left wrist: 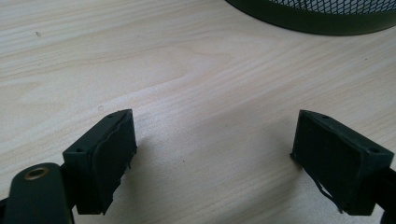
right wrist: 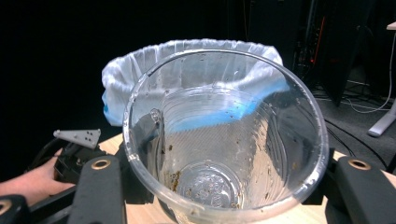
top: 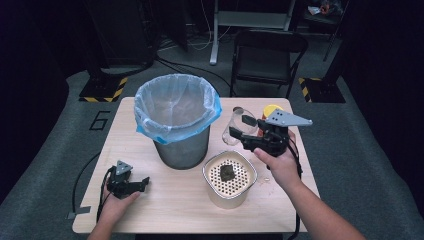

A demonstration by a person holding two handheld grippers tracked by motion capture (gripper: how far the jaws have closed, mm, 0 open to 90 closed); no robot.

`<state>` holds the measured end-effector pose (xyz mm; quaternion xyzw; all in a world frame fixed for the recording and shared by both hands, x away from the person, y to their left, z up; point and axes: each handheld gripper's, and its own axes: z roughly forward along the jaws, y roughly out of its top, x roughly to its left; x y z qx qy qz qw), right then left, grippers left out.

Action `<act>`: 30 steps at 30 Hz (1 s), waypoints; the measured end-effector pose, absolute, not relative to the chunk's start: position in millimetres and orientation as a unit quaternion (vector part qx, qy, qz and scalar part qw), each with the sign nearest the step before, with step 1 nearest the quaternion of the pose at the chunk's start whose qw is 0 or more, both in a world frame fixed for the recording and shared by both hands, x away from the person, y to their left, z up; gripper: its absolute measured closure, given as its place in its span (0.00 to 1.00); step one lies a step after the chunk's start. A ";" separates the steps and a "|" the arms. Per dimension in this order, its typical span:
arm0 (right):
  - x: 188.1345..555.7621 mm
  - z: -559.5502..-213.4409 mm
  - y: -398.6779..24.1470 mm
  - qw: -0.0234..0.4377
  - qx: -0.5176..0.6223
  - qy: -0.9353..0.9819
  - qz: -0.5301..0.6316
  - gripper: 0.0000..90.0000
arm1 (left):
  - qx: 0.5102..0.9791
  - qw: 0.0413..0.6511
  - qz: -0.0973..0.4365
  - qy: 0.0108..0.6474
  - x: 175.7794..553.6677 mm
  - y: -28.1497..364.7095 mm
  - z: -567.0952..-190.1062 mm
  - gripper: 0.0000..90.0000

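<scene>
While right claw (top: 243, 129) grips clear cup (right wrist: 224, 140), left claw (top: 142, 182) open

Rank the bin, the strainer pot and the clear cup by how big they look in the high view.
1. Bin, clearly largest.
2. Strainer pot.
3. Clear cup, smallest, partly hidden by the right gripper holding it.
</scene>
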<state>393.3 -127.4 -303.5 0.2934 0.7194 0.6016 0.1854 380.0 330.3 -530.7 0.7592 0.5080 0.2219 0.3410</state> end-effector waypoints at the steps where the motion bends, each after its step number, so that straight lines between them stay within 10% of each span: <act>1: 394.8 -300.8 -127.9 0.181 0.295 0.718 0.603 0.41 | 0.759 0.341 0.222 0.508 380.0 330.3 -530.7 0.15; 30: 446.5 -200.0 -54.4 0.210 0.248 0.726 0.606 0.40 | 0.758 0.342 0.222 0.509 380.2 329.8 -530.7 0.15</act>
